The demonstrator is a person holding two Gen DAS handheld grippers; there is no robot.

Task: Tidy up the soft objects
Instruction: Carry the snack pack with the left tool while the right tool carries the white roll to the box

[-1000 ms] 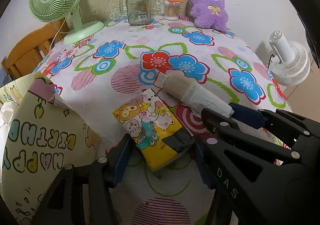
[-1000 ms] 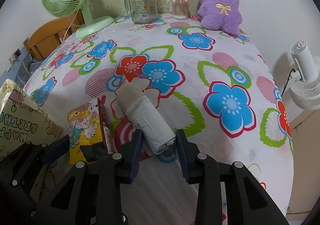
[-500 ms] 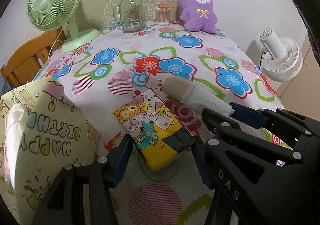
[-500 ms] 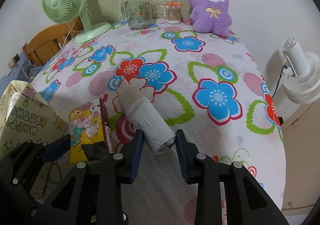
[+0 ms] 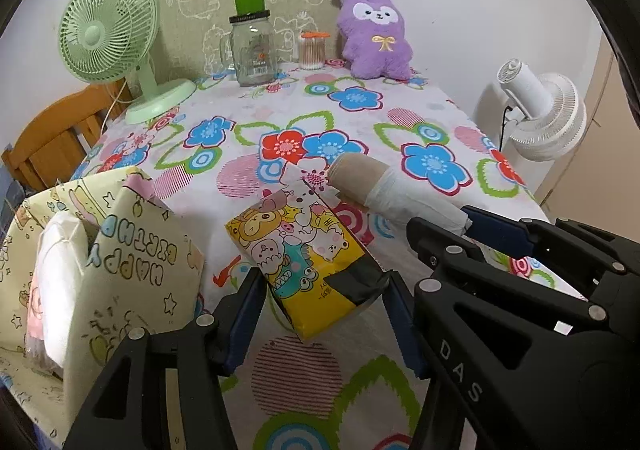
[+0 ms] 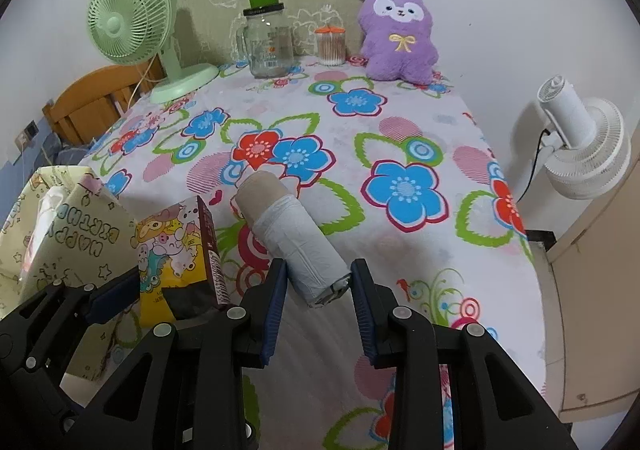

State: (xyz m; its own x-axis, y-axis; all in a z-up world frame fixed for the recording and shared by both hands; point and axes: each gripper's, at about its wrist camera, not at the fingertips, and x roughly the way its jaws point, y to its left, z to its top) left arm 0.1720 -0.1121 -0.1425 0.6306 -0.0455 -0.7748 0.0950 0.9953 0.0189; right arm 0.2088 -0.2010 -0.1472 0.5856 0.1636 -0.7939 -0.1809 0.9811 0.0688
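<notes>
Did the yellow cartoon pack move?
Yes. The yellow cartoon pack, in the left gripper, has pulled back from the green fan, toward the table's near edge.

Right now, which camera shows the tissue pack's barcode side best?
The right wrist view: the tissue pack turns its dark barcode edge to that camera. The left wrist view shows only its cartoon front.

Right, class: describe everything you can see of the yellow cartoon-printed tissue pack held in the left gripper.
The yellow cartoon-printed tissue pack is a soft, rectangular plastic-wrapped packet printed with bears and other animals, with a dark red barcoded side and a black patch at its near end. It is lifted and tilted above the flowered tablecloth, clamped at that end in the left gripper, beside the grey roll.
</notes>
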